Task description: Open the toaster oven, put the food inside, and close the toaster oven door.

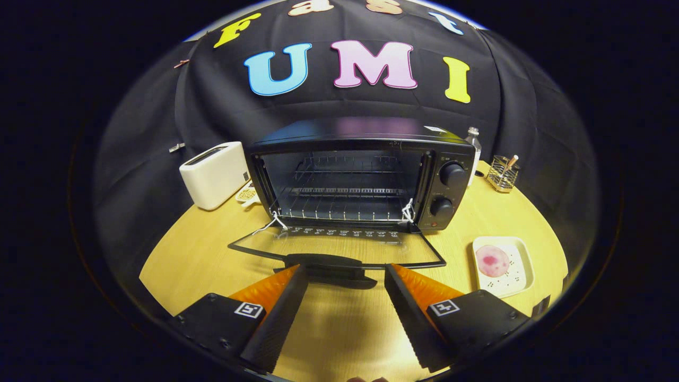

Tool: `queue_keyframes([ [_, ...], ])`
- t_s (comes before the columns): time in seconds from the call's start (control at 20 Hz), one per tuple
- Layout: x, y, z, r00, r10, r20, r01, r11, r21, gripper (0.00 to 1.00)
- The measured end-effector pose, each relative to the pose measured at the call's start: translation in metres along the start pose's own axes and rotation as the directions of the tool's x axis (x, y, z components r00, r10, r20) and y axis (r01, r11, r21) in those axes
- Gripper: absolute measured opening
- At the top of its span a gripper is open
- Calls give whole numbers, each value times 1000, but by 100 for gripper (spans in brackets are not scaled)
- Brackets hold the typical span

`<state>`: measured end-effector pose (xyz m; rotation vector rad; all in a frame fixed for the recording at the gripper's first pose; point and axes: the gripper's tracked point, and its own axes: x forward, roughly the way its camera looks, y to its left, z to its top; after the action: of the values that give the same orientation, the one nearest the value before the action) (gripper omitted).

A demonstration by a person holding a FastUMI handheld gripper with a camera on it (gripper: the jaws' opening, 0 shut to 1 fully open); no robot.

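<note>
A black toaster oven [366, 175] stands at the back of the round wooden table. Its glass door [339, 246] lies folded down flat toward me, and the wire racks inside are bare. The door's dark handle [324, 261] sits just ahead of my fingertips. My gripper [345, 271] is open, its two fingers spread wide with nothing between them. The food, a round pink piece [492, 261], rests on a small white square plate [517, 281] to the right of the oven door, beyond my right finger.
A white toaster [215, 174] stands left of the oven, with a small dish [247, 195] beside it. A wire holder [503, 174] and a bottle [473, 139] stand at the back right. The table edge [159, 254] curves close on both sides.
</note>
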<state>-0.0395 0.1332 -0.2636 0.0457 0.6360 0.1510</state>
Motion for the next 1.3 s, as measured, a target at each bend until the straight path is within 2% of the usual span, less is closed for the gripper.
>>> queue_keyframes([
  [0.2,-28,-41,11,1000,-8,24,9,998,-64,96],
  [0.45,-48,-115,4,998,-47,-35,45,996,-73,96],
  [0.6,-55,-152,5,997,-44,-69,41,998,-43,96],
  [0.8,-55,-221,13,990,-104,-97,106,994,10,96],
  [1.05,-52,-297,-15,965,-132,-226,145,989,41,97],
  [1.3,-24,-343,-45,923,-111,-368,153,984,89,99],
])
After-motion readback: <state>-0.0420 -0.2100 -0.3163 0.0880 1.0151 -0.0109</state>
